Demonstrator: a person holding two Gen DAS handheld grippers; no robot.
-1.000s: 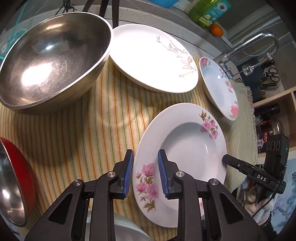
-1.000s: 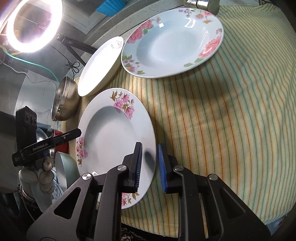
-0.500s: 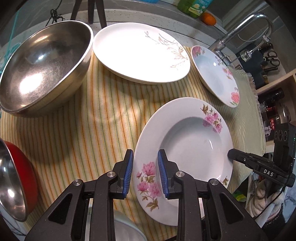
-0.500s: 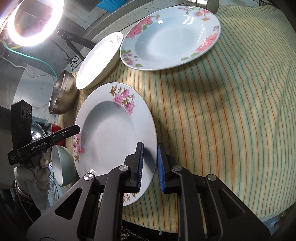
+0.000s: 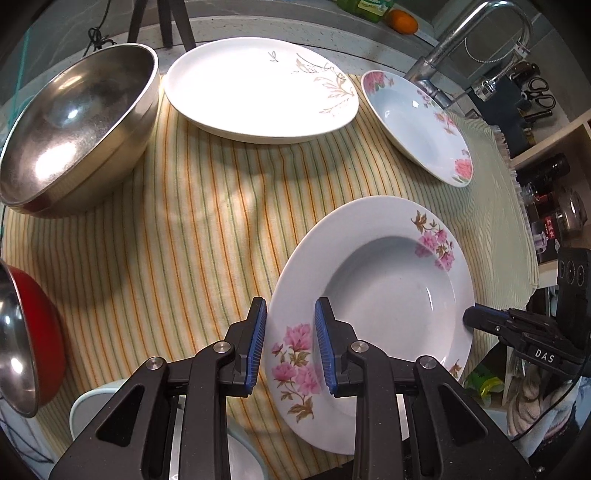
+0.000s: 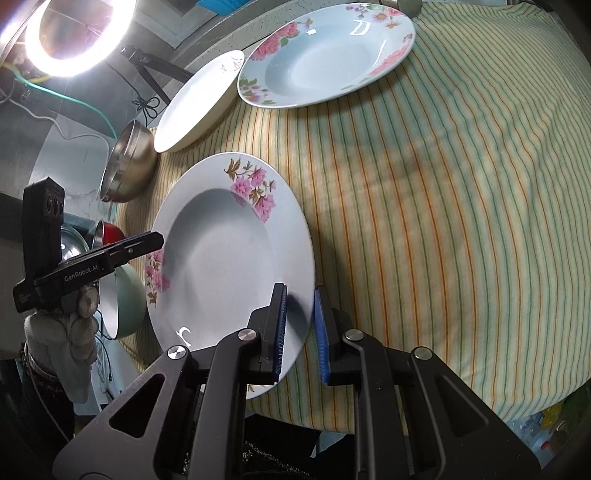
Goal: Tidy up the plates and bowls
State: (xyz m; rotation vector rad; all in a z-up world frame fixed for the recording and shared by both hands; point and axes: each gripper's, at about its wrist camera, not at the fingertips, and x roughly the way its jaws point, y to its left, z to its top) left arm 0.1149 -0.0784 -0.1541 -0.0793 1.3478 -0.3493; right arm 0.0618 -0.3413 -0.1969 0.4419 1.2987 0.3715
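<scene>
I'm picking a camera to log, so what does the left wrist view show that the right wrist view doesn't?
Only the left wrist view shows the chrome faucet and the orange fruit.

Only the right wrist view shows the glowing ring light.

Both show the white deep plate with pink flowers with the left gripper and the right gripper on opposite rims, plus the striped cloth, the steel bowl and the blue-tinted floral plate.

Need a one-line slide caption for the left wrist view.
Left gripper straddles the near rim of the pink-flowered plate on striped cloth; right gripper meets its far rim.
</scene>
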